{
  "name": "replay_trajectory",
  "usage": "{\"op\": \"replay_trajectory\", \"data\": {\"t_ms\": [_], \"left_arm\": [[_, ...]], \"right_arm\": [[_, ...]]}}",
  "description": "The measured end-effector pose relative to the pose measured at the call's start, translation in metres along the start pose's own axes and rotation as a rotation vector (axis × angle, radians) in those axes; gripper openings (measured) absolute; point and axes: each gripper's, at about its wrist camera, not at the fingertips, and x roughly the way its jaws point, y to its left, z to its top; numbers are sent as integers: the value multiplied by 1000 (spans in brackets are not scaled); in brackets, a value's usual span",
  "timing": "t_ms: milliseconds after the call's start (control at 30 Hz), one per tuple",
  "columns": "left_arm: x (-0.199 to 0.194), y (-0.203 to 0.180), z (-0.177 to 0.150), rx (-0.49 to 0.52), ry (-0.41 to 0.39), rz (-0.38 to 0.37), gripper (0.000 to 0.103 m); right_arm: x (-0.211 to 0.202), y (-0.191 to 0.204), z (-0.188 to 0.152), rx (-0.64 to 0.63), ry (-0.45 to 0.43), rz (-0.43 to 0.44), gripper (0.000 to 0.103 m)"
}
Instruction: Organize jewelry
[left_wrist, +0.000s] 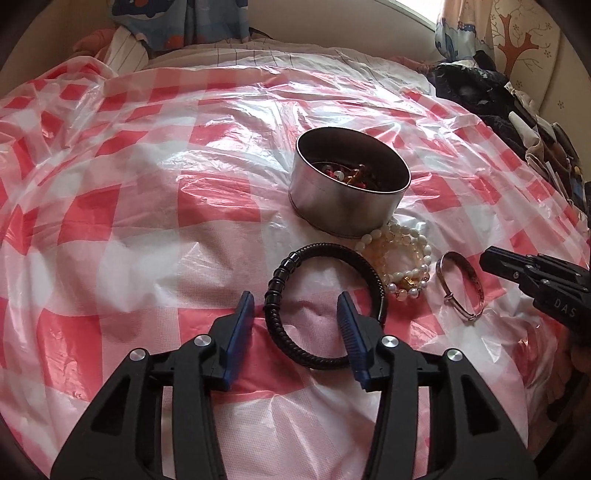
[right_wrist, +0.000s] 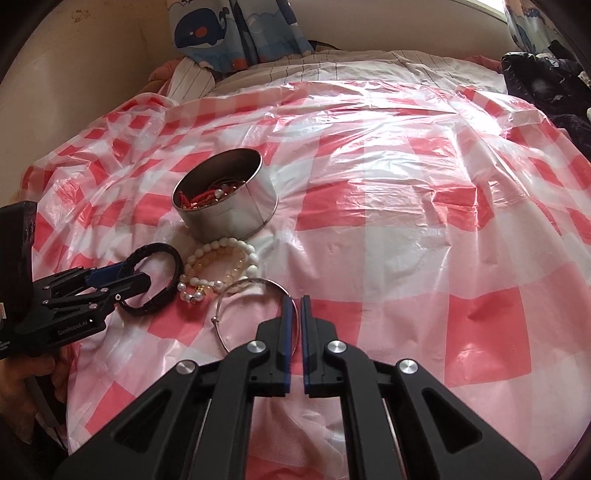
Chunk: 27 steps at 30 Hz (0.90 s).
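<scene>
My left gripper (left_wrist: 297, 310) hangs over the black bracelet (left_wrist: 325, 301), jaws partly open; one pad stands outside the ring's left edge and the other over its middle, neither pressing it, so I hold nothing there; I judge I am straddling that side of the band so a squeeze would catch it. My right gripper (right_wrist: 298, 308) is nearly closed, a thin slit between the pads; the silver bangle (right_wrist: 255, 314) lies under the left pad with its rim running past the slit, and I cannot see that it is pinched, so I count that side empty too.

The tin (left_wrist: 349, 181) sits on the checked plastic sheet (left_wrist: 129, 206) just beyond the loose pieces, already holding red cord and beads; it is the likely home for the rest. The pearl bracelets (left_wrist: 400, 262) lie stacked against the tin's near wall, between the black bracelet and the bangle, touching the black one; keeping all three close to the tin makes each carry short.

The black bracelet is a braided cord with a run of glossy beads on its left side; the bangle is thin wire with a small knot; the pearls are cream and amber with a gold charm.
</scene>
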Motion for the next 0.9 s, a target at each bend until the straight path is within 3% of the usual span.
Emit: {"op": "replay_trajectory", "data": {"t_ms": [67, 167, 233, 300, 333, 400, 467, 633, 833, 867, 900], "left_arm": [[-2, 1, 1, -4, -10, 10, 48], [-3, 5, 1, -14, -16, 10, 48], [-3, 5, 2, -10, -22, 14, 48], [-5, 2, 2, 10, -39, 41, 48], [-7, -2, 3, 39, -53, 63, 44], [-7, -9, 3, 94, -47, 88, 27], [-3, -13, 1, 116, -28, 84, 9], [-14, -11, 4, 91, -79, 75, 9], [-5, -5, 4, 55, -40, 76, 10], [-4, -5, 4, 53, -35, 78, 13], [-2, -4, 4, 50, -33, 79, 16]], "right_arm": [[-2, 4, 0, -12, -24, -6, 42], [6, 10, -2, -40, 1, -9, 41], [15, 12, -4, -57, 32, -34, 37], [23, 14, -6, -74, 61, -45, 22], [24, 16, -7, -87, 62, -53, 18], [23, 18, -8, -106, 58, -60, 4], [21, 20, -8, -114, 40, -57, 3], [13, 17, -2, -94, -22, -40, 3], [21, 14, 1, -72, 2, -35, 4], [22, 13, 0, -68, 10, -32, 7], [24, 12, 0, -65, 22, -29, 19]]}}
